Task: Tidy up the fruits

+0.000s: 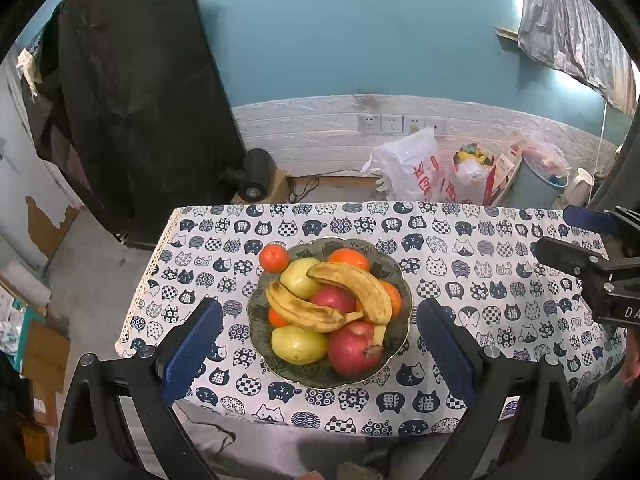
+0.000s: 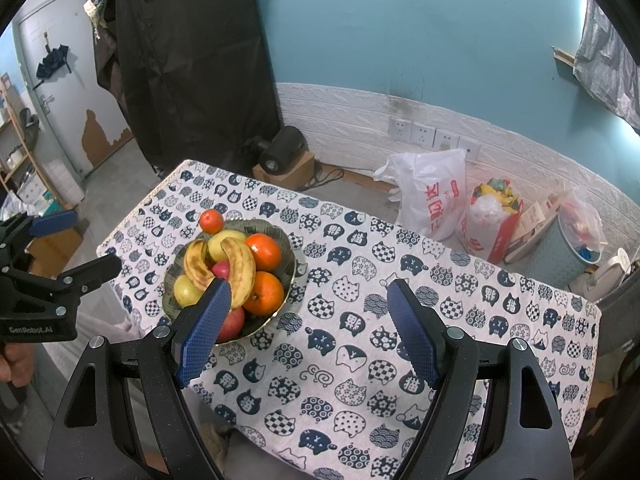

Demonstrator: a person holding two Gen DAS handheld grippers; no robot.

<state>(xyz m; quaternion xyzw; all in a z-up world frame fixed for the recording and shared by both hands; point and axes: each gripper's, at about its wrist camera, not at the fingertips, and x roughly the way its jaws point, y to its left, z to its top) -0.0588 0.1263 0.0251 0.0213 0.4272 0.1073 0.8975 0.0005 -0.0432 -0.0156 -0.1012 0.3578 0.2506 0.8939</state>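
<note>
Fruit bowl (image 1: pixel 400 280) sits on the cat-print tablecloth (image 1: pixel 480 280), toward the table's left edge in the right wrist view and roughly centred between the fingers in the left wrist view. Contents: two spotted bananas (image 1: pixel 360 284) lying across the top of the pile, two yellow-green apples (image 1: pixel 298 345), two red apples (image 1: pixel 352 350), several oranges (image 1: pixel 349 259) tucked round the far and right side. One small orange (image 1: pixel 273 257) sits at the bowl's far-left rim (can't tell if it rests on the rim or on the cloth just beside it). Left gripper (image 1: pixel 320 348): jaws wide apart, blue pads either side of the bowl in the frame, nothing between them being pressed, not touching any fruit. Right gripper (image 2: pixel 308 330): also spread wide, empty, hovering over bare tablecloth to the right of the bowl; its left pad overlaps the bowl's near edge in the picture only. Each gripper shows at the edge of the other's camera, both well apart from each other. A bit of a hand (image 2: pixel 16 364) is visible under the left gripper's body in the right wrist view. Background: teal wall, white brick-pattern panel with sockets (image 1: pixel 390 123), black fabric panel (image 1: pixel 132 100) at left, white plastic bag (image 1: pixel 408 168) and other bags on the floor behind the table.
</note>
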